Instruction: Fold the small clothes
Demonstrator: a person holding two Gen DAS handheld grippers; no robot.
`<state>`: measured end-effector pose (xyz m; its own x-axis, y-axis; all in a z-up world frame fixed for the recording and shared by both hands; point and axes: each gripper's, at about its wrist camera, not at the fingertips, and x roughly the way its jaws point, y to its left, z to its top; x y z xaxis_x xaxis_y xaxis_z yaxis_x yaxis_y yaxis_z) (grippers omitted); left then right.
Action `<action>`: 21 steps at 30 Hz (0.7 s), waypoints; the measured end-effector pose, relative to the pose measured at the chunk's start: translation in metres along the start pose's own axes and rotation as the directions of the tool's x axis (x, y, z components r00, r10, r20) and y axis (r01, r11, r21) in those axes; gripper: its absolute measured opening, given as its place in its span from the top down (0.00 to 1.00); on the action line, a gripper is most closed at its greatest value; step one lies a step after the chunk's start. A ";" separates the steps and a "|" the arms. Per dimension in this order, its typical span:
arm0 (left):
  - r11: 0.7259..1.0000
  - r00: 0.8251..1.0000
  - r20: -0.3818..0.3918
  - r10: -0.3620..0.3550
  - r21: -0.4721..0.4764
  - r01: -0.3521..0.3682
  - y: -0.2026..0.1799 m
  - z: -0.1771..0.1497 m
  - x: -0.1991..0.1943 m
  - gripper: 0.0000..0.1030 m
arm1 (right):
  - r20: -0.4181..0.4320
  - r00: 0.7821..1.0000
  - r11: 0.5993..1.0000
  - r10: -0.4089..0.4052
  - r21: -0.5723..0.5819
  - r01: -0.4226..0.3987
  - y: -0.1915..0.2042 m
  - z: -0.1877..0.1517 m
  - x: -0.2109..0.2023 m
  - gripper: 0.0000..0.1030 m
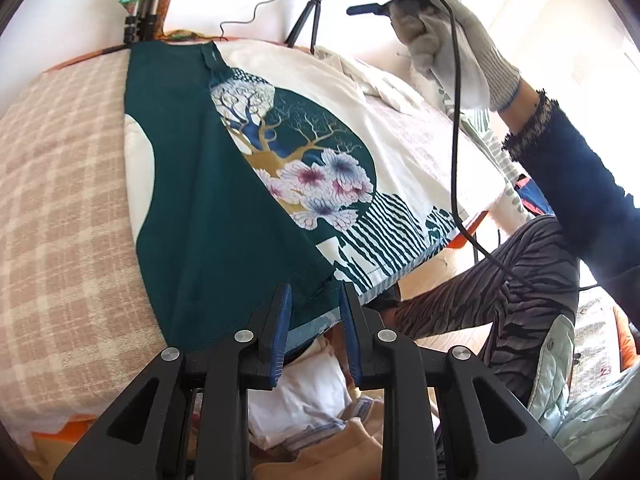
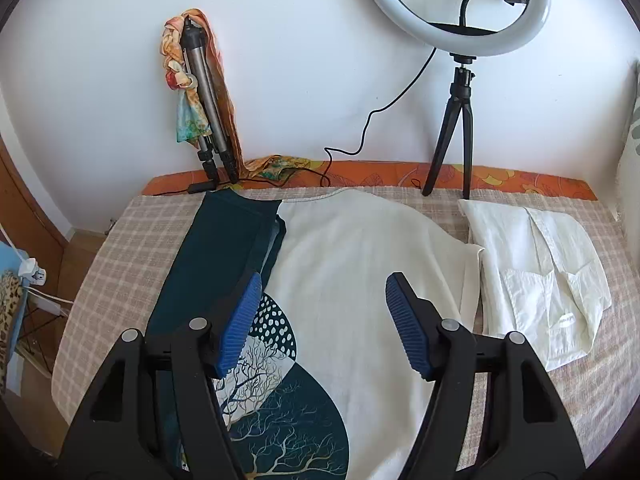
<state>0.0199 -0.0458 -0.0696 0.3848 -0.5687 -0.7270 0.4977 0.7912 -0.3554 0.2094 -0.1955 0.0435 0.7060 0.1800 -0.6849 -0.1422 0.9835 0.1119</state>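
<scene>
The left gripper (image 1: 314,304) has its fingers parted around the printed shirt (image 1: 224,184) hem at lower centre; the right gripper (image 2: 322,320) hovers spread above its cream middle.

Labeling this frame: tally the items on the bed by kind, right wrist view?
Garments: 2, the printed tee and the white shirt
Tripods: 2, one folded, one under the ring light
Ring lights: 1
Scarves: 1
Total: 6
</scene>
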 end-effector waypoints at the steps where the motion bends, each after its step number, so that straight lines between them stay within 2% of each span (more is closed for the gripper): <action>1: 1.000 1.000 0.016 0.009 0.016 -0.010 -0.003 0.000 -0.002 0.77 | -0.001 1.000 1.000 0.007 0.009 -0.007 -0.005 -0.009 -0.007 0.31; 4: 0.999 1.000 0.023 0.012 0.036 -0.012 -0.010 0.001 0.006 0.73 | -0.016 1.000 0.999 0.018 0.036 -0.018 -0.018 -0.029 -0.022 0.31; 8: 0.997 0.998 -0.005 0.070 0.022 -0.070 -0.010 0.006 0.037 0.73 | -0.002 1.000 0.999 0.014 0.039 -0.014 -0.029 -0.044 -0.036 0.31; 10: 1.000 1.000 -0.021 0.024 0.001 -0.024 -0.012 0.008 0.050 0.72 | 0.009 1.000 0.999 0.008 0.042 -0.008 -0.034 -0.049 -0.042 0.31; 11: 1.000 1.000 0.004 0.011 0.019 -0.011 -0.018 0.006 0.049 0.70 | 0.010 1.000 0.999 0.012 0.047 -0.012 -0.038 -0.051 -0.044 0.31; 14: 0.992 0.999 -0.004 0.033 0.122 -0.033 -0.039 0.001 0.051 0.68 | 0.018 1.000 0.999 0.013 0.047 -0.014 -0.048 -0.053 -0.048 0.31; 18: 0.985 0.998 0.008 0.065 0.162 -0.065 -0.051 -0.002 0.045 0.68 | 0.023 1.000 0.999 0.019 0.049 -0.020 -0.064 -0.055 -0.050 0.31; 21: 0.973 0.993 0.061 0.105 0.199 -0.115 -0.063 0.000 0.036 0.68 | 0.021 0.999 0.998 0.042 0.055 -0.043 -0.078 -0.056 -0.052 0.31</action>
<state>0.0020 -0.1166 -0.0738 0.4817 -0.4948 -0.7233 0.5944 0.7910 -0.1453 0.1449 -0.2824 0.0298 0.7139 0.2213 -0.6643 -0.1338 0.9744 0.1808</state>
